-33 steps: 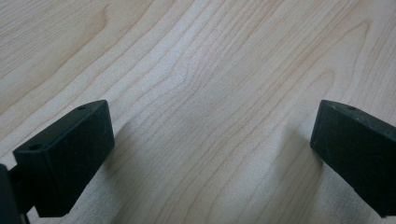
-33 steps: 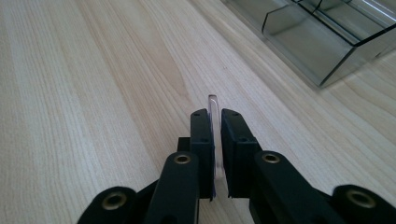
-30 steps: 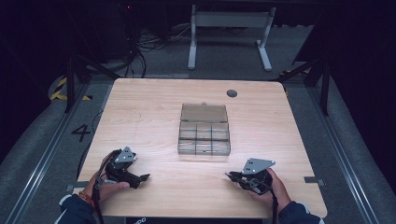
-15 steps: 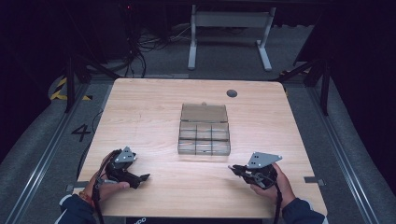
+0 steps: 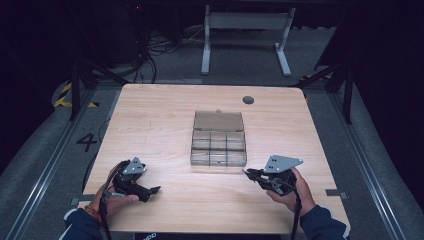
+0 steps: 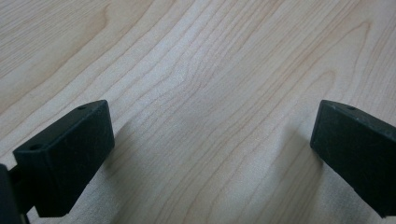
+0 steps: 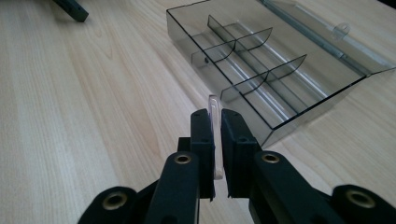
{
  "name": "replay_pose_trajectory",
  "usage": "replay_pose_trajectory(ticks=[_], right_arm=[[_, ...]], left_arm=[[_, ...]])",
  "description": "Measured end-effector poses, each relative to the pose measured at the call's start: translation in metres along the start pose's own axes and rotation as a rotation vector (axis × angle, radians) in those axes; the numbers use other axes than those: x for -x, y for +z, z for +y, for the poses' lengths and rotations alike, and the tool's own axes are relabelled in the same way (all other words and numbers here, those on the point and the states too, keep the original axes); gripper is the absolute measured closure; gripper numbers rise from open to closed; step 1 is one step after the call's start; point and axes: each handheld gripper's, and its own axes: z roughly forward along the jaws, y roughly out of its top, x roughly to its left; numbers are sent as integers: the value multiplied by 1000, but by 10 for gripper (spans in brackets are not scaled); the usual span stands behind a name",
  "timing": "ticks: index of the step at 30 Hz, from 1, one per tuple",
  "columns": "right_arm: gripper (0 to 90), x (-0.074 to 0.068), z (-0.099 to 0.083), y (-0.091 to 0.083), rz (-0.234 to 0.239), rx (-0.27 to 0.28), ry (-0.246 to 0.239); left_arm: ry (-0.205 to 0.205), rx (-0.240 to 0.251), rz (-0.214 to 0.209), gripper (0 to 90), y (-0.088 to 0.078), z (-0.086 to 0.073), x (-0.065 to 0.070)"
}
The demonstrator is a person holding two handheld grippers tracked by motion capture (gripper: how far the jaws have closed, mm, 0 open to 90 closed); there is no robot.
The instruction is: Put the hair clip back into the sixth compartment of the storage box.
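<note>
- The high view looks forward and down from above the person's edge of the worktop (image 5: 165,125), far enough back to take in the whole top, the floor around it and both hands.
- The left gripper view sits very close to the worktop (image 6: 196,70), facing almost straight down at the bare wood grain between its own widely parted jaws.
- The right gripper view looks low and level along its own jaws across the worktop (image 7: 70,93) toward the clear divided box (image 7: 261,60).
- The high view and the right gripper view share that clear divided box (image 5: 219,142) and the wood beside it.
</note>
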Motion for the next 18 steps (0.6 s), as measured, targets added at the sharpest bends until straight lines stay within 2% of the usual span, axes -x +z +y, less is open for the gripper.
replay_pose_trajectory(ticks=[9,18], right_arm=[[848,8,15,-1,-8,26,1],[848,22,34,8,-14,41,1]], left_arm=[[1,0,0,2,0,0,0],[1,0,0,2,0,0,0]])
